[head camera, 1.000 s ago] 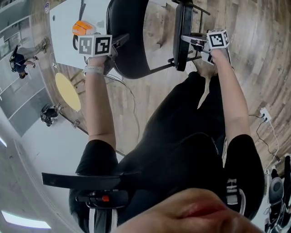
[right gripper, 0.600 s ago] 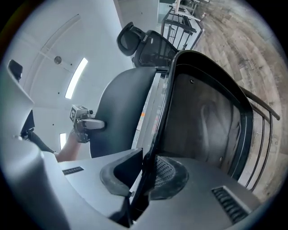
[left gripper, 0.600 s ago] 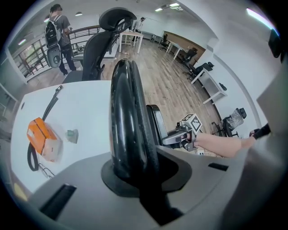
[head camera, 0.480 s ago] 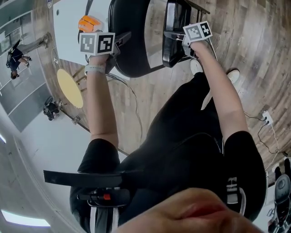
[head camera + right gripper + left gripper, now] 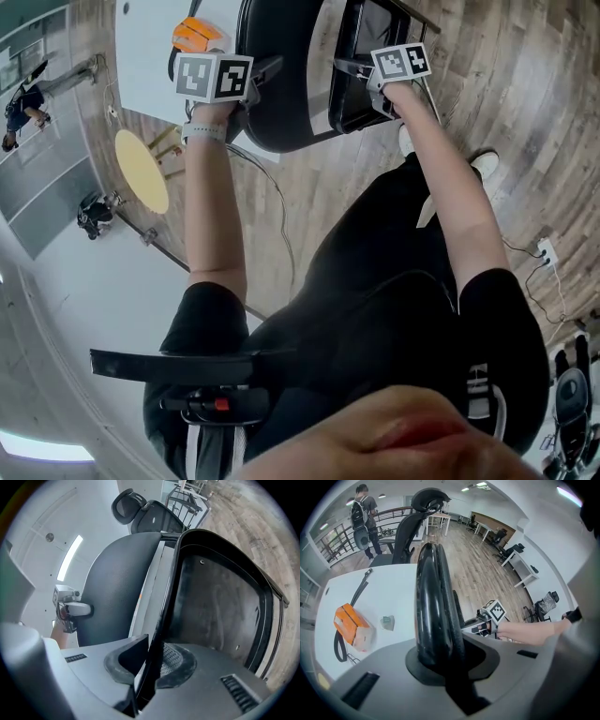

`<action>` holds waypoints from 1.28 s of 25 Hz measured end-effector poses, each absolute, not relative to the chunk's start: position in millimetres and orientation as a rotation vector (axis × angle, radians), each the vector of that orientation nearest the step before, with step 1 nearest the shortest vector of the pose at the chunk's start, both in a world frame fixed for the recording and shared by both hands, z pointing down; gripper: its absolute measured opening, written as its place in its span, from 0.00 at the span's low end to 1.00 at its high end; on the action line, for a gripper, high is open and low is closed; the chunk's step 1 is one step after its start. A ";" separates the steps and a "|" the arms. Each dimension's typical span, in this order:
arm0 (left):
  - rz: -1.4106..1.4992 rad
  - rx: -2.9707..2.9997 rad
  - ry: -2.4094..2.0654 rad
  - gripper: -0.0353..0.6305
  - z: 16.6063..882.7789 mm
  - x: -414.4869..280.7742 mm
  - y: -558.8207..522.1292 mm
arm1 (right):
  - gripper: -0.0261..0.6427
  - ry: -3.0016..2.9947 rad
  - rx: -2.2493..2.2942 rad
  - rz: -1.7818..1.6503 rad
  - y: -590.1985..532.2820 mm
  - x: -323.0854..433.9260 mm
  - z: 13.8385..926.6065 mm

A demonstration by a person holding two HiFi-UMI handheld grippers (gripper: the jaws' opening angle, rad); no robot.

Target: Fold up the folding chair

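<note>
Nearly folded: seat (image 5: 354,94) beside backrest (image 5: 281,103).
Our left hand-held gripper (image 5: 267,70) clamps the backrest; our right hand-held gripper (image 5: 347,67) clamps the seat's edge just right of it, seemingly almost parallel.

The folding chair (image 5: 279,111) is black. The table (image 5: 150,52) is white, and the pouch (image 5: 199,35) on it is orange. The floor (image 5: 511,84) shows grey-brown wood planks. A round tabletop (image 5: 141,171) is yellow.
</note>
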State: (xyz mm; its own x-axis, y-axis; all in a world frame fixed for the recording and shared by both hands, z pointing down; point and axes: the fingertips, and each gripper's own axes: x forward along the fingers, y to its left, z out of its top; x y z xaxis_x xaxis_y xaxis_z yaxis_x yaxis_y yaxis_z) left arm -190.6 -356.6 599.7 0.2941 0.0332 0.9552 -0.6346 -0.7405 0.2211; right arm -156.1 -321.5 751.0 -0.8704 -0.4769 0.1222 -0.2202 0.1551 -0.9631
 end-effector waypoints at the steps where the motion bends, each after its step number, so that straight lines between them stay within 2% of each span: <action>1: 1.481 1.983 -0.536 0.14 599.8 -193.7 -357.5 | 0.11 2.218 -0.688 -1.790 -322.2 -158.6 751.5; 13: 1.443 2.014 -0.494 0.15 603.3 -205.3 -362.7 | 0.11 2.214 -0.722 -1.739 -326.3 -169.1 753.1; 16: 1.403 2.052 -0.514 0.17 599.7 -202.4 -367.4 | 0.12 2.242 -0.731 -1.700 -325.3 -166.7 751.9; 20: 1.338 2.101 -0.609 0.36 584.2 -213.5 -380.3 | 0.27 2.309 -0.787 -1.677 -318.2 -159.9 753.0; 23: 1.268 2.144 -0.694 0.37 565.9 -222.4 -383.0 | 0.31 2.329 -0.871 -1.677 -309.4 -146.5 752.5; 27: 0.972 2.370 -0.896 0.37 505.1 -221.6 -390.8 | 0.32 2.514 -1.047 -1.507 -298.4 -107.7 728.9; 30: 0.631 2.515 -0.936 0.37 449.8 -208.6 -368.0 | 0.32 2.702 -1.159 -1.179 -285.7 -75.8 674.8; 32: 0.517 2.573 -0.945 0.37 431.9 -199.3 -339.5 | 0.32 2.764 -1.226 -0.963 -270.8 -55.6 631.8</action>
State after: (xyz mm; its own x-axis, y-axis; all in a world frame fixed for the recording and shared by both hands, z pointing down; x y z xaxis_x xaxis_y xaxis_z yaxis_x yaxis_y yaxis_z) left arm -199.3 -339.5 431.9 0.7107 -0.5419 0.4486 -0.6699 -0.7160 0.1963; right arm -55.6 -270.8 631.8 -0.7011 -0.6631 0.2621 -0.6823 0.5174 -0.5165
